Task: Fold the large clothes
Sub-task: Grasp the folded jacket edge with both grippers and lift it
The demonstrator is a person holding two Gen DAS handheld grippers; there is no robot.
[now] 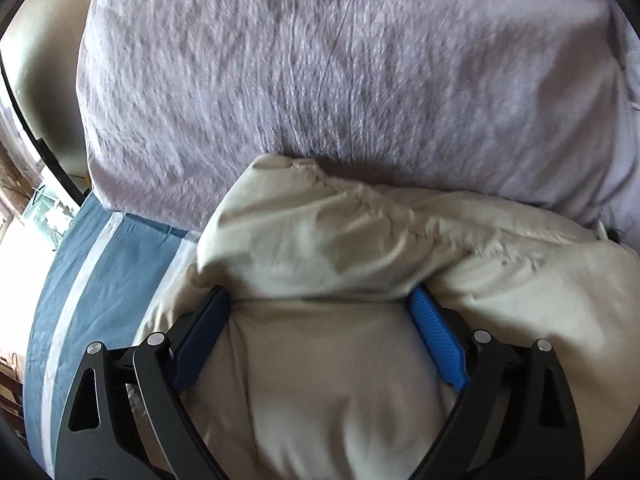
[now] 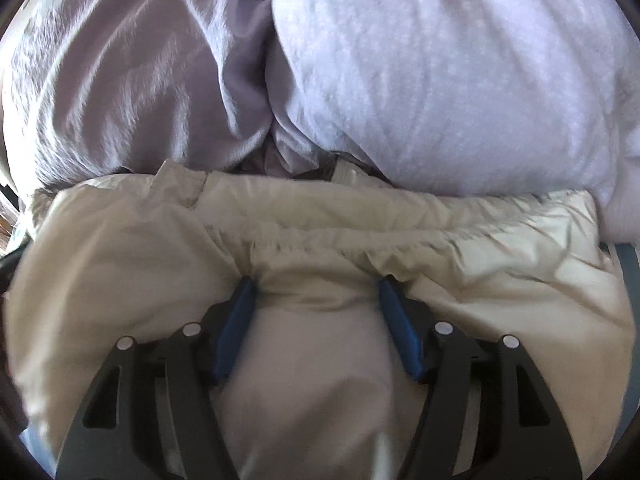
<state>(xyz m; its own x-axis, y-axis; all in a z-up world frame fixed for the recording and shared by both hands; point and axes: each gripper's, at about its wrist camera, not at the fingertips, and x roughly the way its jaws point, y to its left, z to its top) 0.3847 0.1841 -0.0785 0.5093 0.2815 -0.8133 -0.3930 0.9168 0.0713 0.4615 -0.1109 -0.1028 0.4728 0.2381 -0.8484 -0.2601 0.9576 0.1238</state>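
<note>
A beige padded garment (image 1: 320,232) lies bunched on the bed, its stitched edge folded over. My left gripper (image 1: 320,294) is open, its blue fingers (image 1: 436,340) wide apart and pressed into the beige fabric, with the tips tucked under the fold. In the right wrist view the same beige garment (image 2: 320,216) spreads across the frame with a gathered seam. My right gripper (image 2: 318,282) is open too, its blue fingers (image 2: 400,332) apart with the tips against the gathered seam and fabric bulging between them.
A lavender pillow (image 1: 340,60) lies just beyond the garment; it also shows in the right wrist view (image 2: 440,80) beside a rumpled lavender blanket (image 2: 132,80). A blue sheet with white stripes (image 1: 100,288) is at the left. The bed's edge and a window lie at far left.
</note>
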